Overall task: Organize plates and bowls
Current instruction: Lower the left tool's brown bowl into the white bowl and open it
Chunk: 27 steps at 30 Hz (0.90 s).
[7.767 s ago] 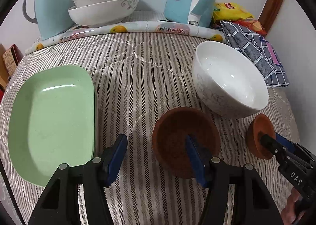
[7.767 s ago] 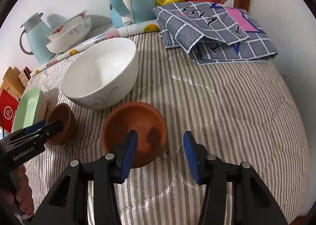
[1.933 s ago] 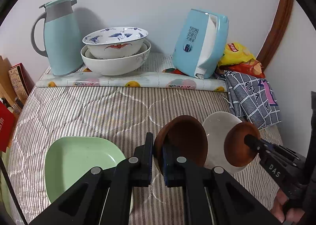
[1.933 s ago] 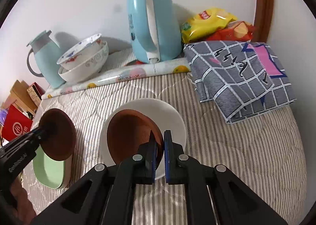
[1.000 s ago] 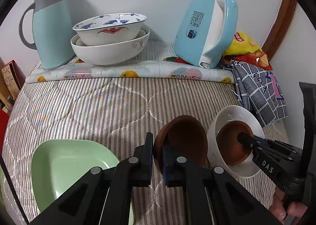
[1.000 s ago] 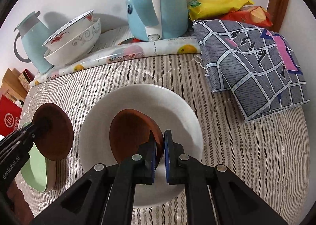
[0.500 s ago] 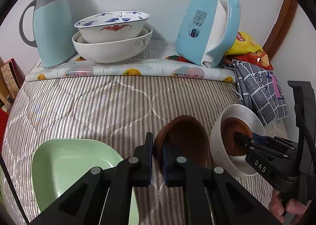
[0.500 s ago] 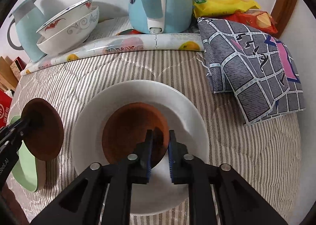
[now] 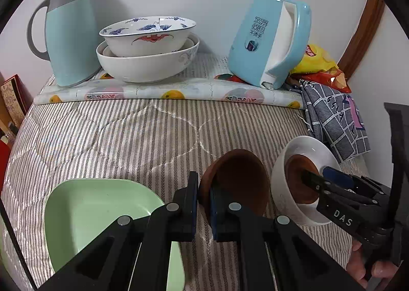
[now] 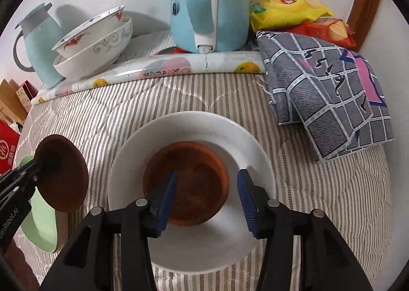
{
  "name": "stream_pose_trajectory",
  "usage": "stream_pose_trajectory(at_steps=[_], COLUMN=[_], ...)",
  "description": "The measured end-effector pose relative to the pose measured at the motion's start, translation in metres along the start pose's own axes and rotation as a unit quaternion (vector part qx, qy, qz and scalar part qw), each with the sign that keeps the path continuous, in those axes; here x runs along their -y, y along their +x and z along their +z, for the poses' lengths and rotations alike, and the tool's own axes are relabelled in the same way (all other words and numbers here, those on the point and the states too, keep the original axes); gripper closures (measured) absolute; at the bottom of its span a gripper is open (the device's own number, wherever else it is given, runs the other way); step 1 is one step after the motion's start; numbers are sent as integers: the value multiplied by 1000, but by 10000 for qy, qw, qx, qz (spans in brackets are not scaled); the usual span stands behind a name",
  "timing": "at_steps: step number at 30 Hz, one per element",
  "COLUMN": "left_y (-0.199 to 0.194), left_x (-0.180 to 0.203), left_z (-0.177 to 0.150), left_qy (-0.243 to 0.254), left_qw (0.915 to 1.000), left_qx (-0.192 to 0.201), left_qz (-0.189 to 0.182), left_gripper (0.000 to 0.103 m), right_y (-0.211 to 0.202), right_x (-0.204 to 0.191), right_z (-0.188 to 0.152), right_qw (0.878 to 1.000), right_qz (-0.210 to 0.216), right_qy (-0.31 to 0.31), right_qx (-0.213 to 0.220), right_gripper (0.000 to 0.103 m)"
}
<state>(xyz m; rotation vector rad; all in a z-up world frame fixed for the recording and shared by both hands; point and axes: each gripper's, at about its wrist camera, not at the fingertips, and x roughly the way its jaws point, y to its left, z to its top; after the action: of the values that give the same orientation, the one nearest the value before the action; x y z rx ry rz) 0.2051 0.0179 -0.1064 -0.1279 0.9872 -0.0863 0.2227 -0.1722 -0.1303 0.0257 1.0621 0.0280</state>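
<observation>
Fingers first: my right gripper [image 10: 207, 188] has just been spreading its blue fingers [image 10: 166, 193], which now stand apart over the brown bowl [image 10: 189, 178]; one fingertip reaches inside it and the other hangs outside its rim, neither pressing on it as far as I can see. My left gripper [image 9: 203, 204] is clamped tight on the rim of a second brown bowl [image 9: 240, 181], holding it tilted on edge above the bed [image 9: 115, 132], a wide striped quilted surface that carries everything I see. Next in size is the green plate [image 9: 97, 211], lying flat at the near left of the left wrist view, just beside my left gripper. The white bowl [image 10: 194, 135] sits upright on the bed to the right of it, and the released brown bowl rests inside it, near the middle. Along the far wall, on a fruit-patterned mat [image 9: 153, 91], stand a pale blue jug [image 9: 69, 35], two stacked patterned bowls [image 9: 147, 45] and a blue kettle [image 9: 268, 40]. A grey checked cloth [image 10: 329, 86] lies at the right side of the bed, well apart from the white bowl, with yellow and red snack bags [image 10: 294, 7] behind it. Part of a hand [image 9: 370, 262] shows at the lower right of the left wrist view, gripping the right gripper's handle.
</observation>
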Motion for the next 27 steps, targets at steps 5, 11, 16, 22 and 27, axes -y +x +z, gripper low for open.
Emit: stream_pose_trajectory(at_steps=[5,11,16,22,27], left_y=[-7,-15,-21,-23,-18], left_x=[8,21,34,52,67], left_z=[-1,-3,-4,-4,-4], left_qy=[55,120,178,241,281], left_qw=[9999,9996,9994,9992,9991], left_qx=[66,179,228,264,237], left_qz=[-59,-156,-173,-202,-214], left_gripper=[95,95,95,95,95], right_y=[-15,-39,-57,-74,-80], right_x=[7,14,22,41,60], right_z=[-5,-14,-22,-31,-37], right_qw=[9996,9985,9973,9957,9953], right_qz=[186,278,328,354,325], right_qy=[95,36,-30,63,206], right_qx=[170,470,661,850,893], right_gripper=[55,55,55,55,55])
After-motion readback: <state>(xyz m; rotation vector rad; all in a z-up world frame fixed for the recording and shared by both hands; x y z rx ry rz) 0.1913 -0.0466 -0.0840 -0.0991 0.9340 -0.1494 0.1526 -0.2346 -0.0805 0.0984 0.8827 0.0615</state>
